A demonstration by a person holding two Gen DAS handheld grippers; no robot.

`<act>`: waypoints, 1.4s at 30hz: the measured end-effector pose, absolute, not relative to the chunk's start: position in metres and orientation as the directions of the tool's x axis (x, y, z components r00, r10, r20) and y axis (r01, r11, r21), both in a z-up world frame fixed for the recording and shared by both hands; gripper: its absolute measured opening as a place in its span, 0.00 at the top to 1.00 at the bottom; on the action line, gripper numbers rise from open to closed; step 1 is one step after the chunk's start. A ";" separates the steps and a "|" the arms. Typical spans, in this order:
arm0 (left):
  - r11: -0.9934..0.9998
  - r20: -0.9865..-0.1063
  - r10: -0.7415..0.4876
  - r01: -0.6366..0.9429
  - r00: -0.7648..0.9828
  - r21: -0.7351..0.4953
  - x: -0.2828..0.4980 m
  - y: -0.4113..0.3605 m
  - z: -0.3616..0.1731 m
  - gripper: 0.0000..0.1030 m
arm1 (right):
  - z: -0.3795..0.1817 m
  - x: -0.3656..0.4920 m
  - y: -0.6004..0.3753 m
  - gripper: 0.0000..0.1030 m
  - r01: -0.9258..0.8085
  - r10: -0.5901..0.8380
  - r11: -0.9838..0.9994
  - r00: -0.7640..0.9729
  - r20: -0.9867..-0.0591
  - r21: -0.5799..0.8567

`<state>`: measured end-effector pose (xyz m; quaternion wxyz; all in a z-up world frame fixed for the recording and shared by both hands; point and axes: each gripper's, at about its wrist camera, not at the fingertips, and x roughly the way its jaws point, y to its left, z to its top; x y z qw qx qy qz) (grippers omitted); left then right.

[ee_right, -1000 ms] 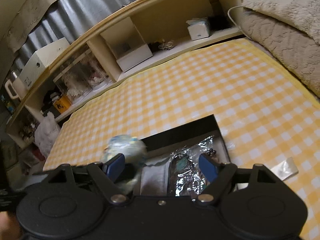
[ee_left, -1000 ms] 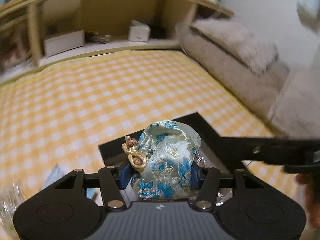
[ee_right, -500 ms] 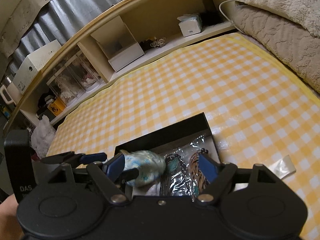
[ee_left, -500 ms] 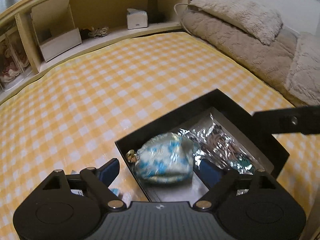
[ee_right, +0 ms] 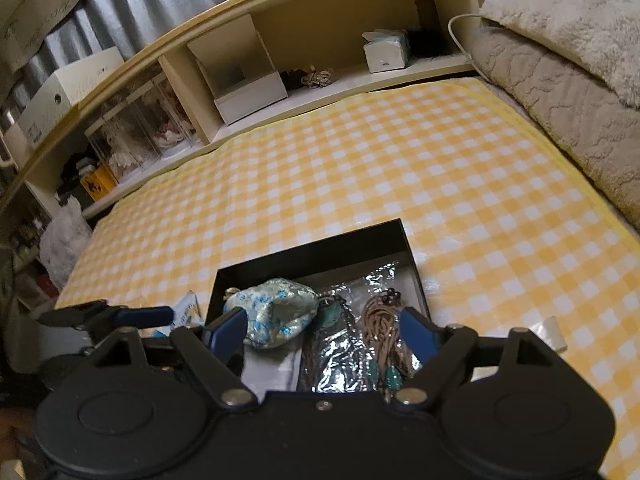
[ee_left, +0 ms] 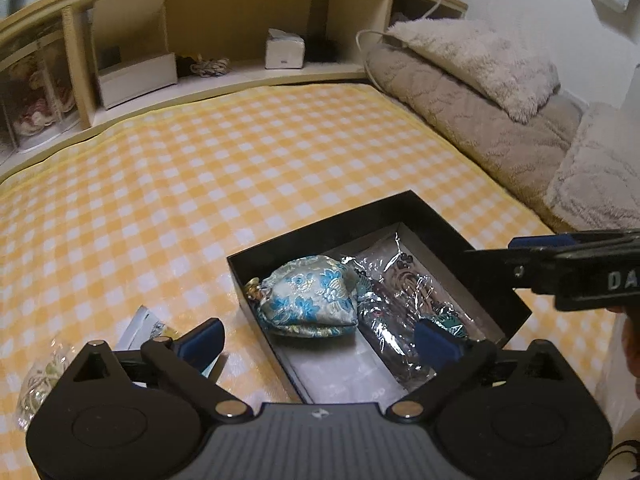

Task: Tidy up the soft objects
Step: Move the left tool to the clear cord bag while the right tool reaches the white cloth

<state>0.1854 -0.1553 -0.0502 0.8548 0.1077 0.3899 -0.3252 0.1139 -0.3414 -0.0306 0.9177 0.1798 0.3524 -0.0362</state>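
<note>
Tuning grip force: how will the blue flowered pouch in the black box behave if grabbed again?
The pouch looks slumped and creased, so probably floppy and squashable. Its shiny fabric may slip. It lies flat in the box, so rolling seems unlikely.

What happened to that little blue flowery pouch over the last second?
The left gripper let go of the brocade pouch, which went from held up between its pads to lying in the black box beside the foil-wrapped jewellery; its jaws are opening, nothing between them. The box, the checked cloth and the open right gripper stayed put.
</note>
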 end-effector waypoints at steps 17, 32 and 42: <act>0.830 -0.685 -0.467 0.545 0.559 -0.120 0.161 -0.102 -0.026 0.00 | -0.028 0.104 -0.327 0.00 0.225 -0.068 0.964 0.730 -0.680 0.144; 0.925 -0.622 -0.355 0.359 0.697 -0.125 0.167 -0.013 0.001 0.00 | -0.011 0.102 -0.296 0.00 0.187 -0.063 0.968 0.823 -0.565 0.165; 0.964 -0.595 -0.263 0.236 0.759 -0.123 0.188 0.038 -0.011 0.00 | -0.015 0.114 -0.238 0.00 0.046 0.053 0.984 0.848 -0.527 0.173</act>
